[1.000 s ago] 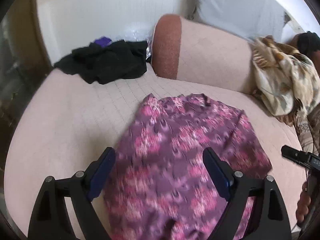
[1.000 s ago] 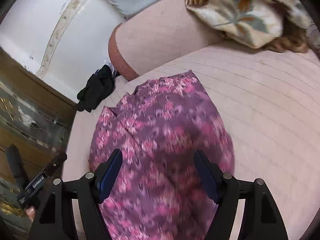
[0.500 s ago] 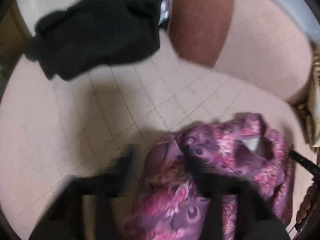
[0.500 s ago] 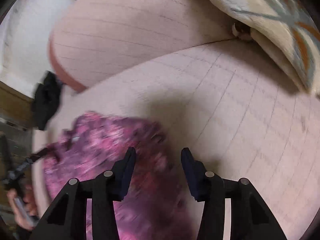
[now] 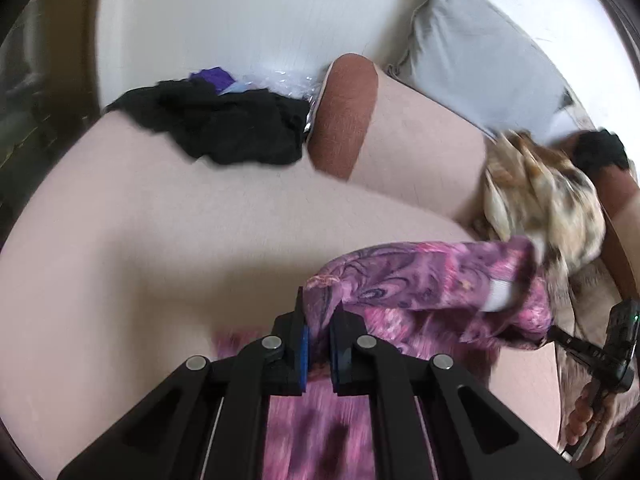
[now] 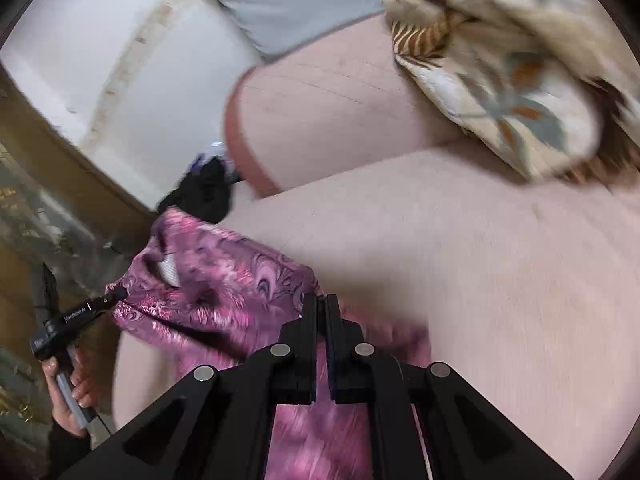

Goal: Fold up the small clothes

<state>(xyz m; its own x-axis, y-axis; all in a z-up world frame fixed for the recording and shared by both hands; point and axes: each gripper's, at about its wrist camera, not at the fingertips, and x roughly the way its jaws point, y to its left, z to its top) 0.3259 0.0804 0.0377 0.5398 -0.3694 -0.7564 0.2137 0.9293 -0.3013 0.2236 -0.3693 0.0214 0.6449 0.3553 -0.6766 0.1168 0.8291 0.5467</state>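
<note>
Both claws pinch the top edge of the purple-pink patterned garment (image 5: pixel 432 284): the left gripper (image 5: pixel 319 320) is clamped on one corner, and the right gripper (image 6: pixel 321 312), its jaws having just been closing, nips the other. It hangs low over a pale pink quilted sofa seat (image 5: pixel 160 264). A black clothes heap (image 5: pixel 224 128) lies at eleven o'clock in the left view, a grey cushion (image 5: pixel 480 52) and floral throw (image 5: pixel 540 200) between one and three, against a white wall (image 5: pixel 240 12).

The right gripper (image 6: pixel 320 312), whose jaws have just been closing, pinches an edge of the purple-pink patterned garment (image 6: pixel 224 292) above the pale pink sofa seat (image 6: pixel 480 260), while the left gripper (image 6: pixel 116 294) grips its far corner.
</note>
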